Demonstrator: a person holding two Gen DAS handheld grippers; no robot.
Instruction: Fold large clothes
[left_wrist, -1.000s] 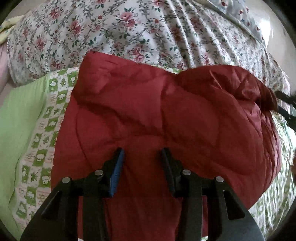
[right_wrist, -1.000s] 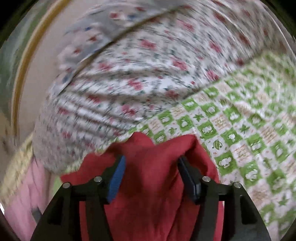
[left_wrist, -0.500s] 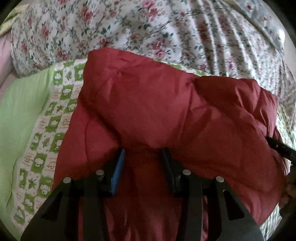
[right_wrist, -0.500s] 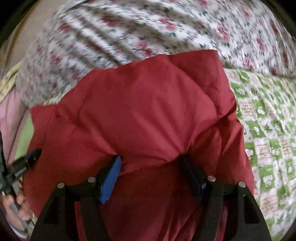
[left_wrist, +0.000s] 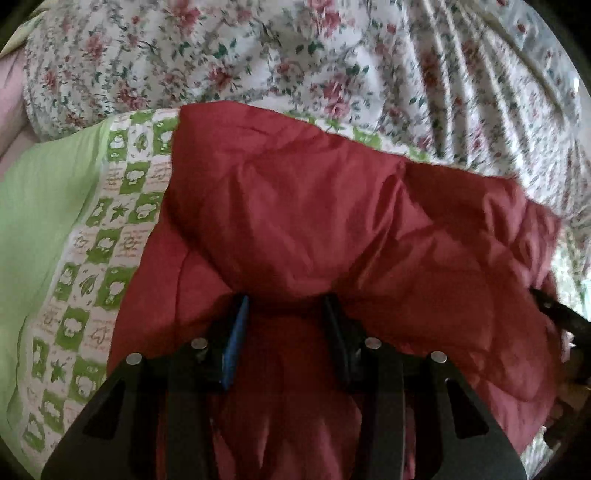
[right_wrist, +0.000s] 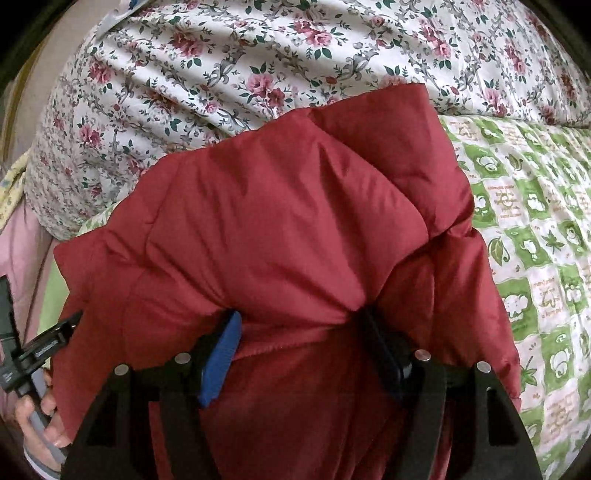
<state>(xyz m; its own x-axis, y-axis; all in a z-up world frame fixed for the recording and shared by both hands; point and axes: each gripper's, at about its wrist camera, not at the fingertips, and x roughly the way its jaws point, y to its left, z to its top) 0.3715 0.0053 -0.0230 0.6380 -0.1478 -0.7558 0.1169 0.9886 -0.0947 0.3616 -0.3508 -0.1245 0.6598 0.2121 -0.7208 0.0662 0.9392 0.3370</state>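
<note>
A puffy red jacket lies bunched on the bed and fills the middle of both views. My left gripper is shut on a thick fold of it; the fabric drapes over both fingertips. My right gripper pinches another padded fold of the red jacket, puckered between the blue pad and the black finger. The right gripper's tip pokes in at the left view's right edge. The left gripper, with a hand on its handle, shows at the right view's lower left.
A rumpled floral duvet rises right behind the jacket and also fills the top of the right view. Under the jacket lies a green-and-white checked quilt, with plain green sheet to its left. Pink bedding edges the far left.
The right view swung down from the bedding onto the jacket, whose padded fold now bulges over the right fingers. In the left view the fold has come down over the fingertips.
</note>
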